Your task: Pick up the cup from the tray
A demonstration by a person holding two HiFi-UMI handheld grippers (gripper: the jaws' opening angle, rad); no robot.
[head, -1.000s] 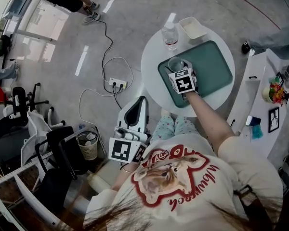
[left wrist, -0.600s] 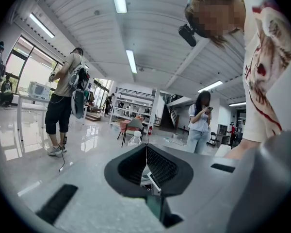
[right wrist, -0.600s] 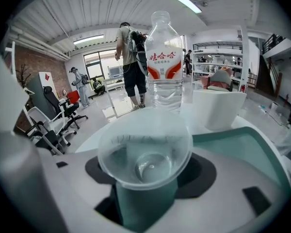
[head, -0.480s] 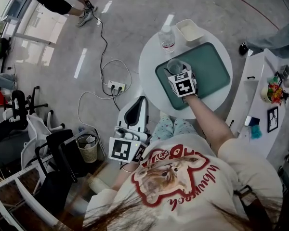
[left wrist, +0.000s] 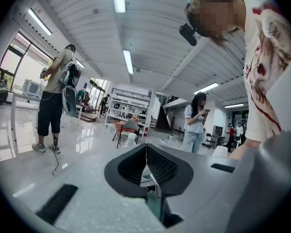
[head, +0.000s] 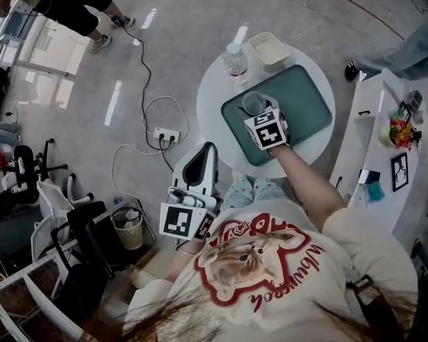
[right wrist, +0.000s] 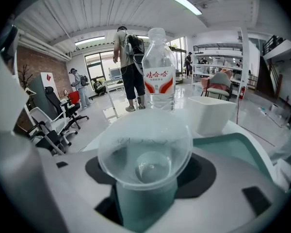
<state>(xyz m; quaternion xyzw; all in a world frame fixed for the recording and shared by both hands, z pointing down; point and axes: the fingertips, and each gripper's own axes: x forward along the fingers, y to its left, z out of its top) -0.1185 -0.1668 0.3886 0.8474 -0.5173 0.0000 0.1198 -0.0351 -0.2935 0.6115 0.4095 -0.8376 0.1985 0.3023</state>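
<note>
1. Tray (head: pixel 308 98): teal, on round white table (head: pixel 212 100); polished grey floor (head: pixel 178 34).
2. Cup (head: pixel 254 102): at tray's left end, clasped in your right gripper (head: pixel 257 112).
3. Your left gripper (left wrist: pixel 146 165): clenched empty, well off tray.

Right arm outstretched, right gripper (head: pixel 258 111) jaws apparently clasping cup (head: pixel 254 102), left gripper (head: pixel 204 157) low, jaws together

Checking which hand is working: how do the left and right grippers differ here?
The right gripper reaches over the tray; the left gripper hangs off the table. The right gripper's jaws close on the cup; the left gripper's jaws meet on nothing. Both carry a marker cube.
</note>
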